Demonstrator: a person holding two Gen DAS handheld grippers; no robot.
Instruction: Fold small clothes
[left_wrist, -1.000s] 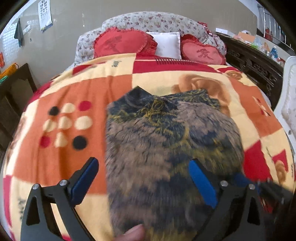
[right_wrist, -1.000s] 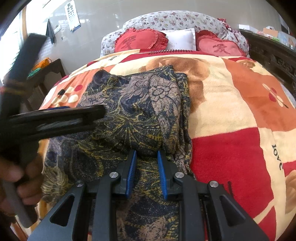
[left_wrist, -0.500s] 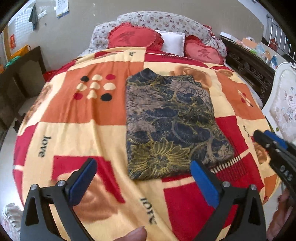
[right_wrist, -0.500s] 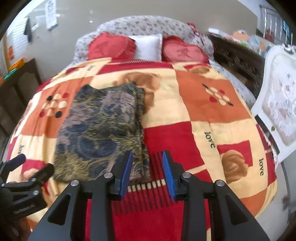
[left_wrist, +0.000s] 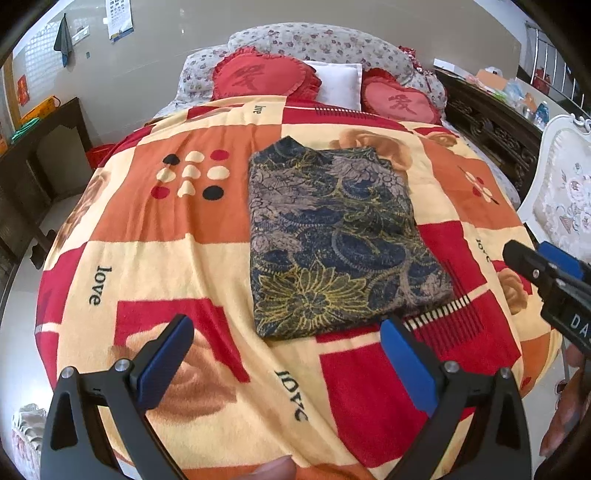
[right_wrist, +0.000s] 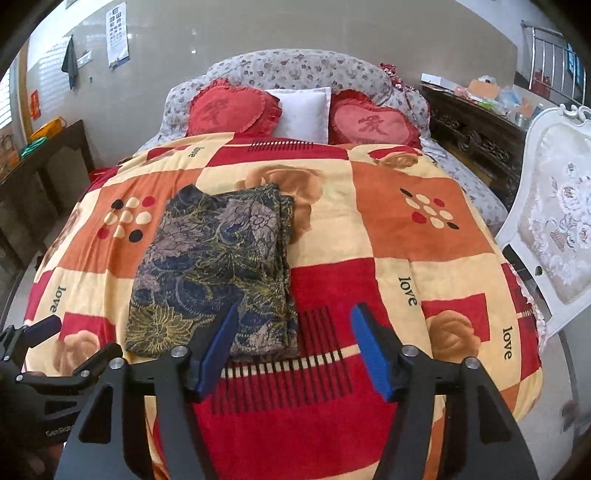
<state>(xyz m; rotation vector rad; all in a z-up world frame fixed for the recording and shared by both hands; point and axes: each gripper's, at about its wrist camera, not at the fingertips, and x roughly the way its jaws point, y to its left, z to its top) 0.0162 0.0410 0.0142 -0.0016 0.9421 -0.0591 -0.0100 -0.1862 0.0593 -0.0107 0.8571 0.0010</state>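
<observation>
The folded cloth (left_wrist: 340, 240) lies flat on the blanket (left_wrist: 166, 258), left gripper (left_wrist: 284, 365) spread empty, right gripper (right_wrist: 291, 350) opening empty, so folding looks finished; next probably another garment.

The folded dark blue-and-gold floral-patterned garment (left_wrist: 340, 240) lies on the red, orange and cream patchwork blanket (left_wrist: 177, 258), mid-bed. Two red heart-shaped cushions (left_wrist: 264, 79) flank a white pillow (left_wrist: 340, 86) at the head edge.

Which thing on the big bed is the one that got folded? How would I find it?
Look at the bed's checked red, orange and cream blanket, below the two red heart cushions. Near the blanket's middle lies a folded garment, a flat rectangle. It is the only dark thing there: navy with gold and grey flowers, beside the patch of coloured dots.
</observation>
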